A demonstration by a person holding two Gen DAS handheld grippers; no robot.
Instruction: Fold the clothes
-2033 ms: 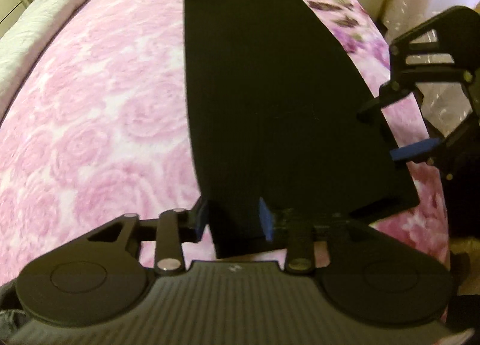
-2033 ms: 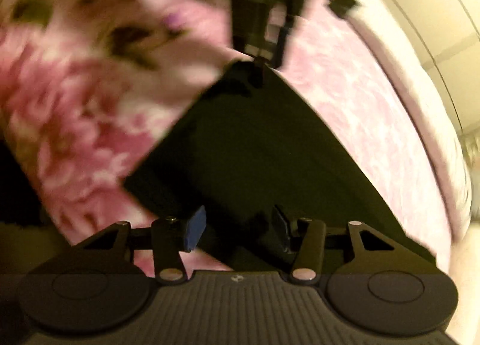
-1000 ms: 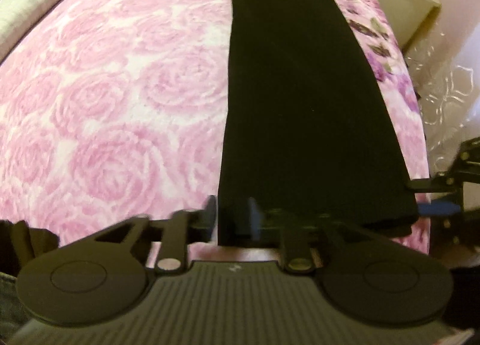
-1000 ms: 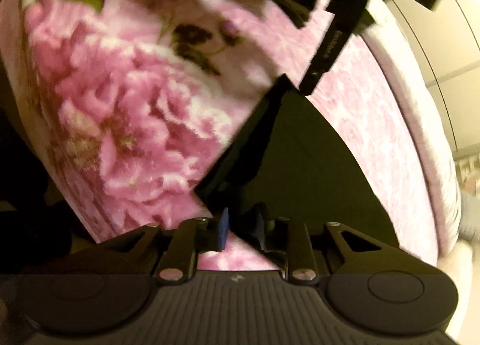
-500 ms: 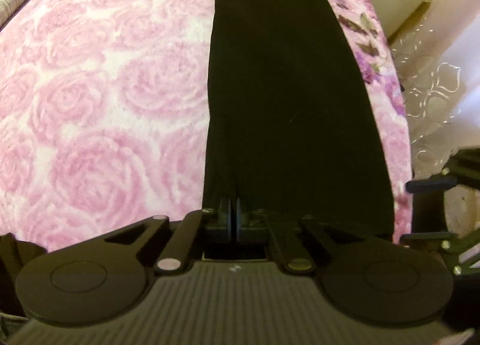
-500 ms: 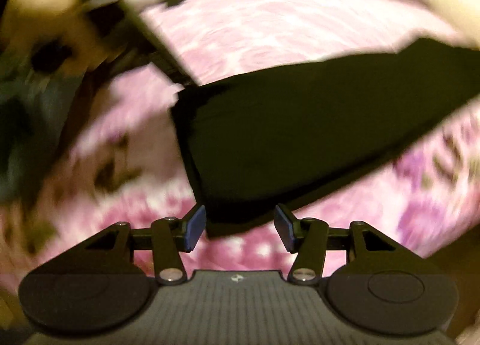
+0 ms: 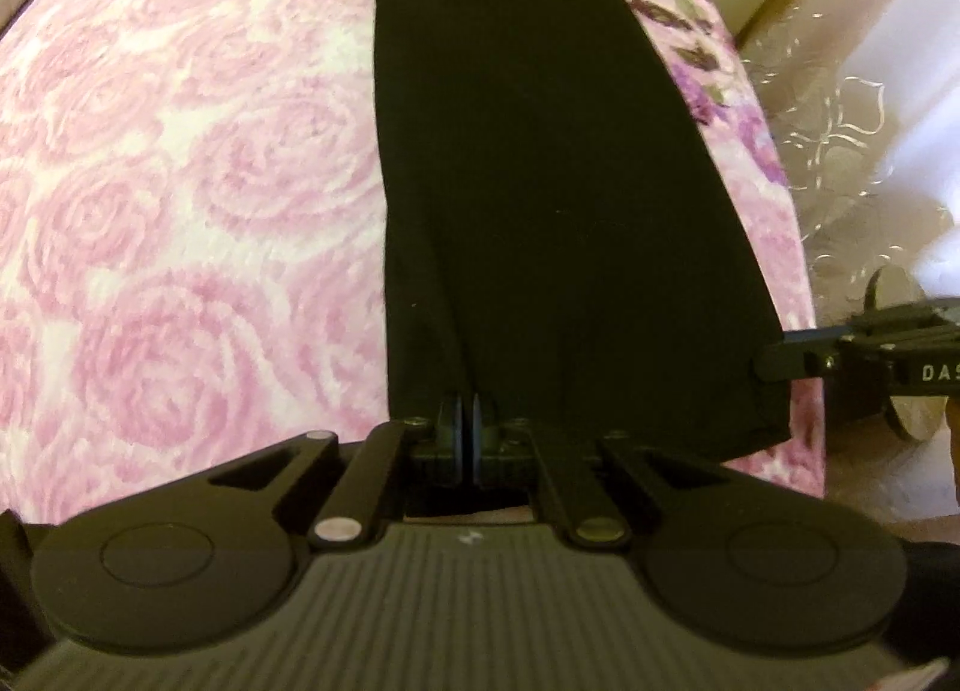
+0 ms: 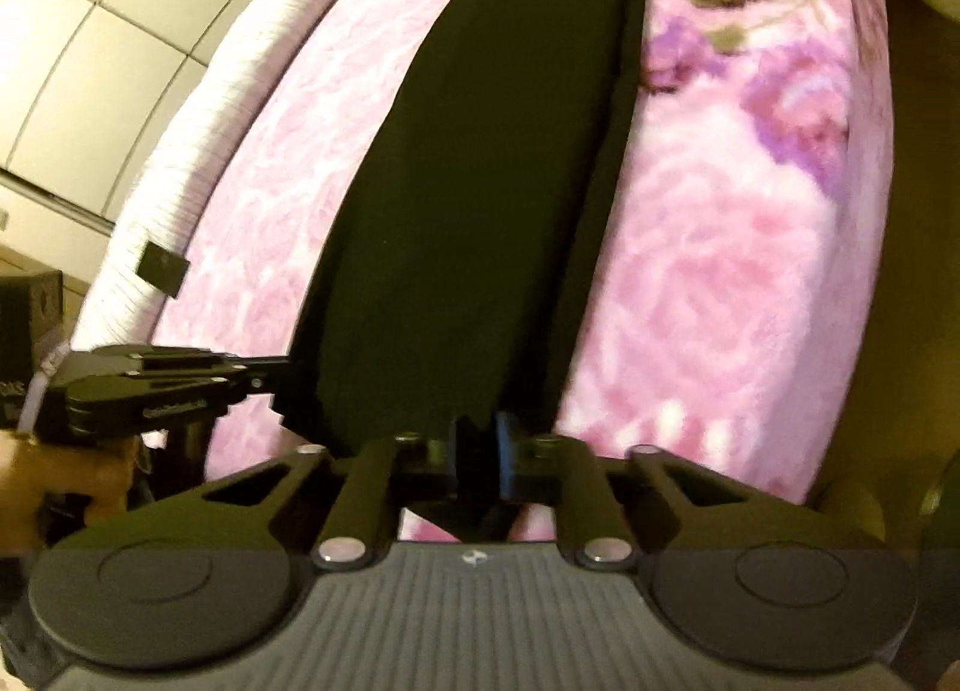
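Where the black garment (image 7: 540,199) lies lengthwise on the pink rose-patterned blanket (image 7: 180,211), the left gripper (image 7: 467,433) is clamped tight on its near hem. The right gripper (image 8: 480,460) is closing its jaws, the garment's other near corner between them.

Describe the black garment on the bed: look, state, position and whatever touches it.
The black garment is a long, narrow strip of plain, matte dark fabric, apparently folded lengthwise, lying flat on the pink rose-patterned blanket and running away from both cameras. Its near end is cut straight, with a soft crease rising from the left corner. The left gripper is shut on the near edge by that corner. The right gripper is at the opposite corner, its jaws closing on the cloth between them. No label or seam detail is discernible.
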